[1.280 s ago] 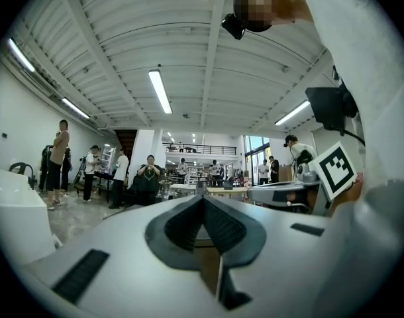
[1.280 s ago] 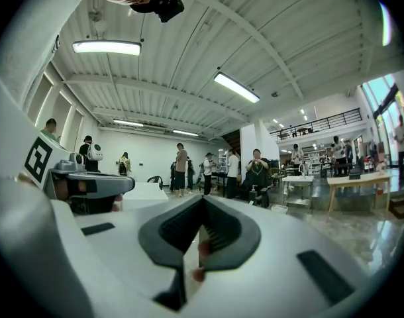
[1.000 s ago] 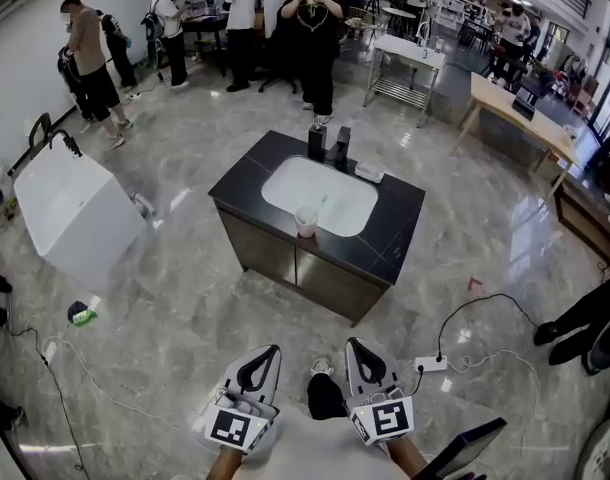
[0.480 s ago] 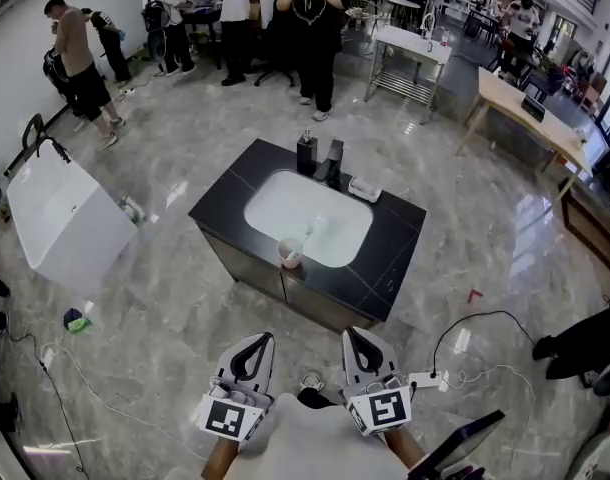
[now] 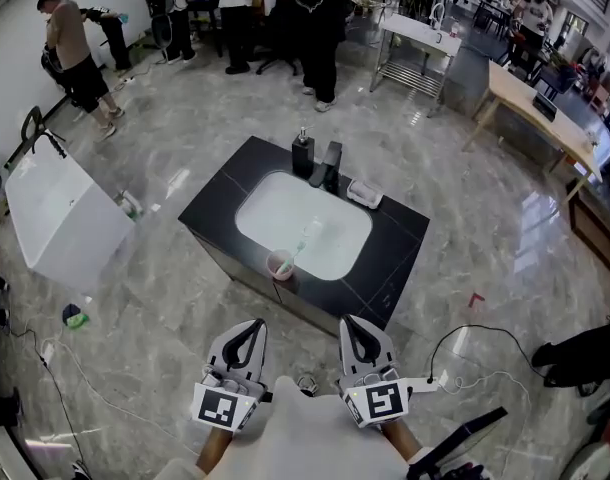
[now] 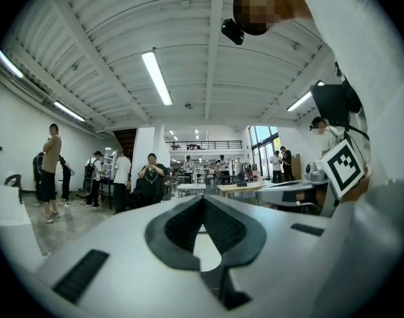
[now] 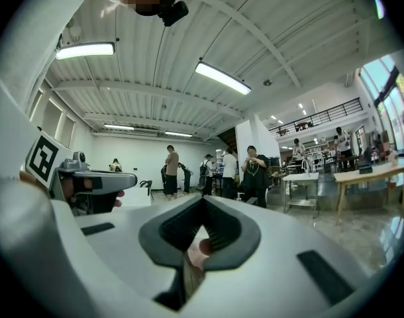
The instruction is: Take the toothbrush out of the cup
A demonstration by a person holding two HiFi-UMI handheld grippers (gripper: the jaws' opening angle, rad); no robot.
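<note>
Left claw (image 5: 255,324) and right claw (image 5: 347,321) are held closed and empty; a pale pink cup (image 5: 280,265) is set on the far black tabletop (image 5: 217,206).

I've carried both grippers forward: the counter (image 5: 395,253) now sits nearer ahead of the left gripper (image 5: 253,325) and right gripper (image 5: 347,321), and the cup (image 5: 280,264) is closer in front of them

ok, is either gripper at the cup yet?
No: in the head view the left gripper and right gripper hang over floor, well short of the cup on the front edge of the vanity.
</note>
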